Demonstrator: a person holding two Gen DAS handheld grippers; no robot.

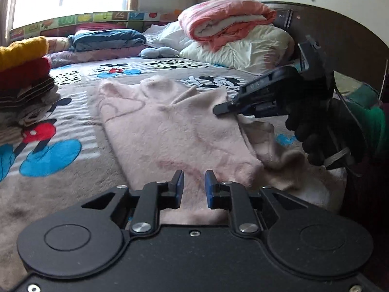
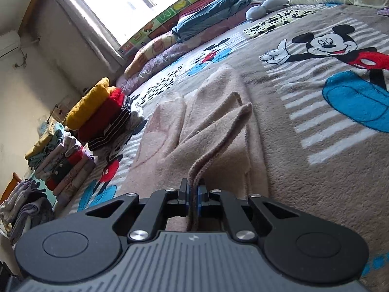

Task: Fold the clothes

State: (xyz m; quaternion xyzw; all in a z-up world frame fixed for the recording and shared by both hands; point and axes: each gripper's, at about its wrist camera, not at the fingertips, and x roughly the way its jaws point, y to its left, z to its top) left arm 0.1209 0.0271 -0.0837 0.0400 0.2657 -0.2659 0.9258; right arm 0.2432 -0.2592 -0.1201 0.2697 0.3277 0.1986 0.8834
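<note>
Pink fleece top, no legible txt

Only single letters read clearly: a "U" and a "3"-like figure on the colourful alphabet board under the window.

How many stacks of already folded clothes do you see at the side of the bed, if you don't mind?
3: the yellow-topped stack on the bed cover, the mixed stack beyond it, and the grey-lilac stack at the picture's left edge. Others may lie outside the view.
</note>
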